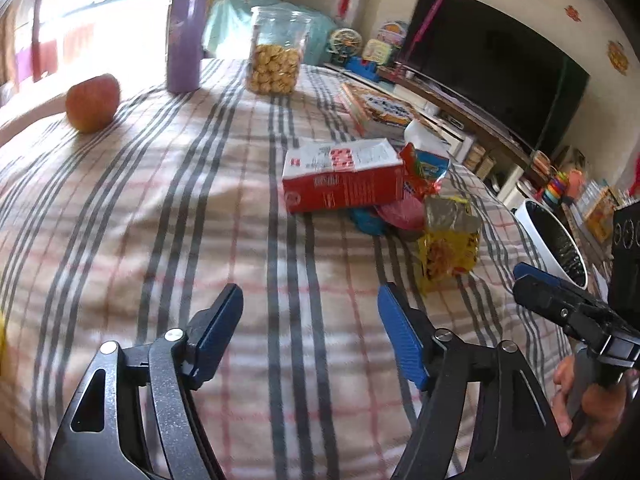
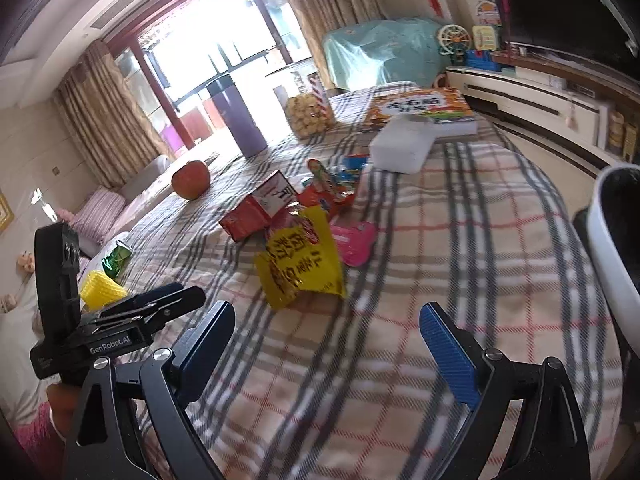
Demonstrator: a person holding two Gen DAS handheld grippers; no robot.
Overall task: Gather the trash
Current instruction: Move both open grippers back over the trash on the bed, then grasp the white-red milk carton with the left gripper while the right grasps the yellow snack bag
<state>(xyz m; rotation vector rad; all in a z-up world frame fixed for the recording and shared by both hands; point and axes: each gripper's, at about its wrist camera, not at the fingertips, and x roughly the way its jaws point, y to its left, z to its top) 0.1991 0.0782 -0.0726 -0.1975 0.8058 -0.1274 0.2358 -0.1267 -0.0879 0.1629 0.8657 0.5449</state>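
The yellow snack wrapper (image 2: 302,258) is lying straight ahead of the right gripper (image 2: 336,344), nearer it than the left gripper (image 1: 310,334). Both are gaping wide, holding nothing. The white bin (image 2: 612,248) is standing off the table's right edge.

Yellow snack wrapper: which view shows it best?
The right wrist view: the yellow snack wrapper lies unobstructed, printed face readable. The left wrist view shows it farther off, crumpled and edge-on beside the red carton.
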